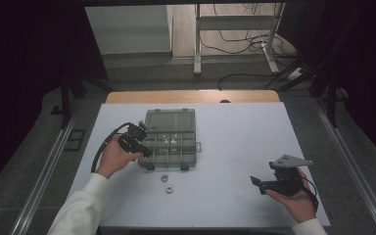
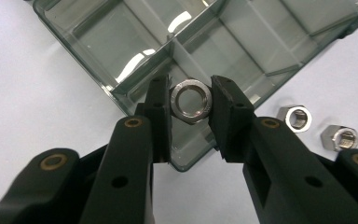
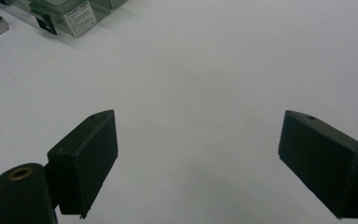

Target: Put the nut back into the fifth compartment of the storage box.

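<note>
Left tongs: shut tight on a shiny metal nut, one black pad pressing each side, the round hole of the nut facing the camera. Held up just above the near corner of a clear plastic box, over one of its little rooms. Hard to tell which room from here. Seen from high up, left tongs sitting at the left edge of the box, with a hand in a white sleeve behind them and a black cable looping off to the left.

Two more nuts lying loose on the white table, just off the box's near side: one close to the box, the other right next to it. From above, same two nuts in front of the box, close together but not touching.

Right tongs: wide open, nothing in between, only bare white table under them. From above, right tongs well away from the box, near the right front corner of the table, held in the other hand.
</note>
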Available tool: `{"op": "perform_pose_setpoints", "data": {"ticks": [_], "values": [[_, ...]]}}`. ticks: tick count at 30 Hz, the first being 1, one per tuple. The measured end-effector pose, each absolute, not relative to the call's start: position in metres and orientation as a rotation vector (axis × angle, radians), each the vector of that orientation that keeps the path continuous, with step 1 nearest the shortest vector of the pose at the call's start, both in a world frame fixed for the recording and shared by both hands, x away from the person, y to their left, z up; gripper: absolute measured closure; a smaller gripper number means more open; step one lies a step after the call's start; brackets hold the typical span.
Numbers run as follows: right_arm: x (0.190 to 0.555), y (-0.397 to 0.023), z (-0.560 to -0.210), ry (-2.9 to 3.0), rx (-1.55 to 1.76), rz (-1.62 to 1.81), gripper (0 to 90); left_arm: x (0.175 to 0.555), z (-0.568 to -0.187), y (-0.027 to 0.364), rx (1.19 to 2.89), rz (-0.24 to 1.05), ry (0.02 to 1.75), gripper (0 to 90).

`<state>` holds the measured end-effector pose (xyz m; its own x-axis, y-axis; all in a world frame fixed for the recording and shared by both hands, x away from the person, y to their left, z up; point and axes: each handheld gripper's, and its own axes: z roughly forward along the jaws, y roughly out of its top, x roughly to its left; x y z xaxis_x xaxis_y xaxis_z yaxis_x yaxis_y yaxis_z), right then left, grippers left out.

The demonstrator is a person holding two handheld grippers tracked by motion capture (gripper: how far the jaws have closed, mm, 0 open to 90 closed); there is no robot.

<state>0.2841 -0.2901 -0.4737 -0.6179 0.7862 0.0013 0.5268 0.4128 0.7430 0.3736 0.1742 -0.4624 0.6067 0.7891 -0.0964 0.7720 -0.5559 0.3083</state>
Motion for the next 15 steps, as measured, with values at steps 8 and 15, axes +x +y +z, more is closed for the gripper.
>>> {"op": "perform_pose_setpoints", "data": {"ticks": [8, 15], "values": [[0.2844, -0.2908, -0.4743, 2.326, 1.131, 1.035, 12.2, 0.3747, -0.4660, 0.1709, 2.534, 0.084, 1.266, 69.9], [0.2839, -0.2905, -0.4738, 2.325, 1.132, 1.039, 12.1, 0.3730, -0.4619, 0.1727, 2.496, 0.145, 1.284, 50.0]]}}
